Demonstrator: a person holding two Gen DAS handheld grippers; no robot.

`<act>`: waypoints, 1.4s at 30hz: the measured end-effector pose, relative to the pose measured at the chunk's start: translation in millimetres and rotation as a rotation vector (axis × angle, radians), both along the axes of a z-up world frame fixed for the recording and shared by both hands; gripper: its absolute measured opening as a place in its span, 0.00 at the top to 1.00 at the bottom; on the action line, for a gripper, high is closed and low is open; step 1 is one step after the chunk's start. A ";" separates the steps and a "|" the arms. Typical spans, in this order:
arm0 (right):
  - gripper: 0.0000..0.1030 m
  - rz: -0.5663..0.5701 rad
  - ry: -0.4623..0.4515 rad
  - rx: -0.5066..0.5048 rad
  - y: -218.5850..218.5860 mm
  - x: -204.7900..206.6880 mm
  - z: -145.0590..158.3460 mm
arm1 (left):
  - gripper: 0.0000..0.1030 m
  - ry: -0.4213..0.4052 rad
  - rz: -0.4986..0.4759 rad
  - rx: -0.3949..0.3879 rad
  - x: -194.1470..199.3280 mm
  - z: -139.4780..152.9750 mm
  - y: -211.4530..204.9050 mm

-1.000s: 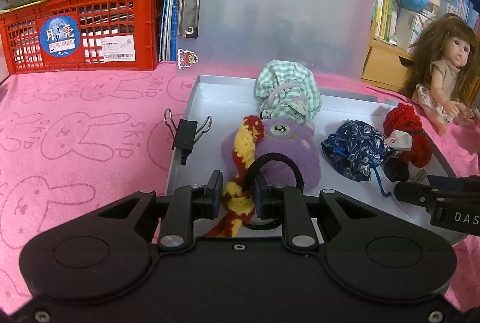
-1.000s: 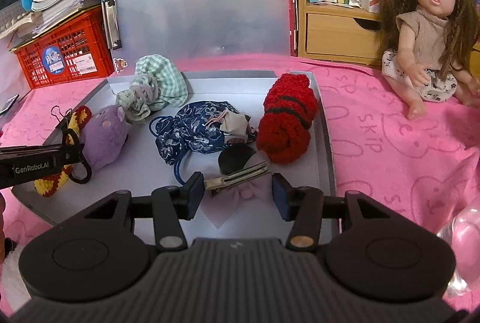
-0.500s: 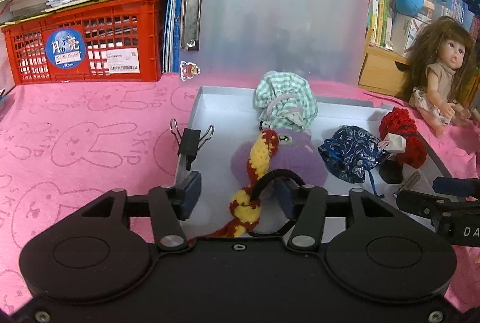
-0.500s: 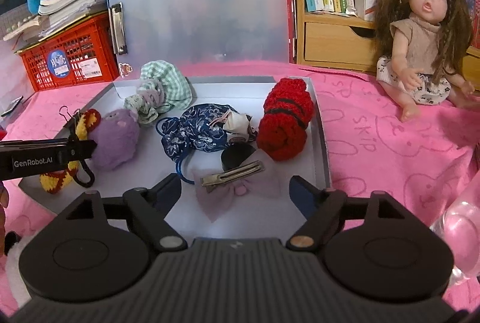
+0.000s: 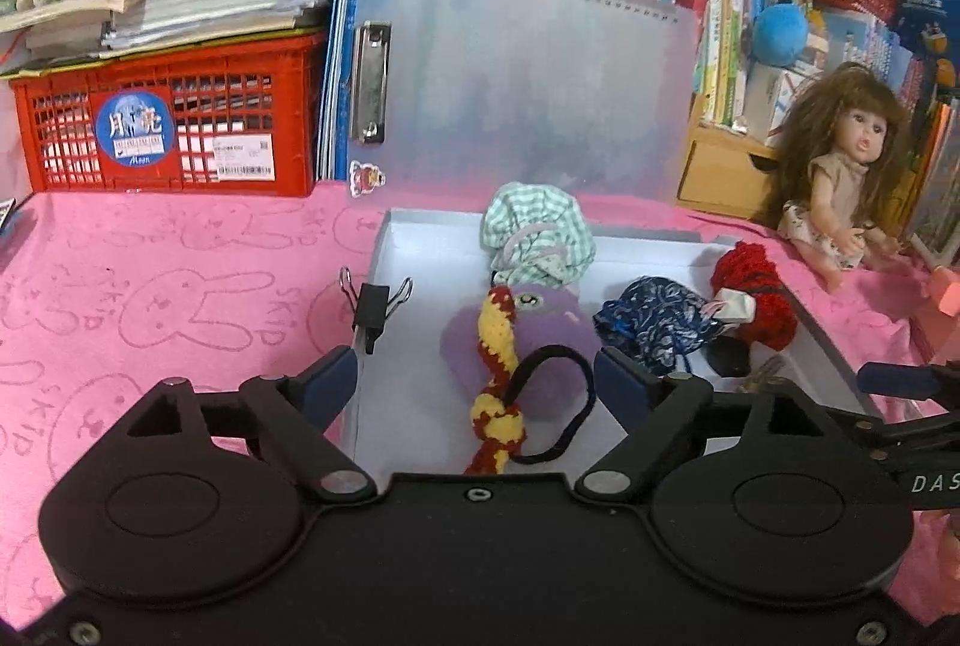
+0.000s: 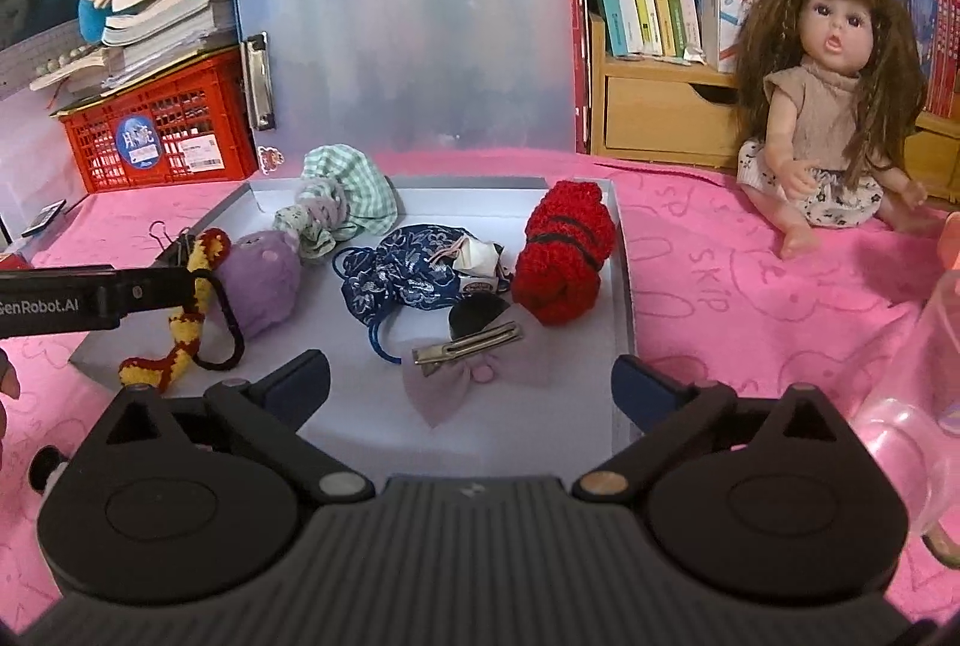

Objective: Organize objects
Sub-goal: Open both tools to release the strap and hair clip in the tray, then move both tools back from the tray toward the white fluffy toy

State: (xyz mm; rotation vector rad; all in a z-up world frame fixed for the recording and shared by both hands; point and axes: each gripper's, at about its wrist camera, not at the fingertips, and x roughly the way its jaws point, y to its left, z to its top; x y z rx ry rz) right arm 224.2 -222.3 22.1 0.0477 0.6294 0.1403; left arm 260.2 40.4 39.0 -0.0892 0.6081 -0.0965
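Observation:
A grey tray [image 5: 420,250] [image 6: 624,298] on the pink cloth holds hair accessories. A red-and-yellow crochet band with a black elastic loop [image 5: 501,376] [image 6: 180,328] lies at its near left, against a purple plush scrunchie [image 5: 540,340] [image 6: 264,280]. A pink bow hair clip [image 6: 474,370] lies at the near middle. My left gripper [image 5: 477,382] is open, above the crochet band. My right gripper [image 6: 471,388] is open, just behind the bow clip. Both are empty.
The tray also holds a green checked scrunchie [image 5: 537,241], a blue floral one [image 6: 414,271] and a red knitted one [image 6: 567,256]. A black binder clip [image 5: 372,310] grips the tray's left rim. A doll [image 6: 822,105], red crate [image 5: 168,123] and clipboard [image 5: 516,75] stand behind.
The left gripper opened and let go of the crochet band; the right gripper opened and released the bow clip. Both pulled back and up from the tray.

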 end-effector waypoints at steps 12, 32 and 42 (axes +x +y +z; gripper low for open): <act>0.00 0.043 -0.036 0.019 4.0 -29.3 10.6 | 0.13 -0.048 -0.017 0.002 -36.6 20.5 12.0; 0.00 0.179 -0.064 0.016 35.5 -76.7 12.4 | 0.12 -0.046 -0.033 0.074 -97.8 3.7 29.1; 0.00 0.220 -0.040 0.033 53.5 -86.2 4.3 | 0.12 -0.014 -0.019 0.068 -113.3 -15.5 45.5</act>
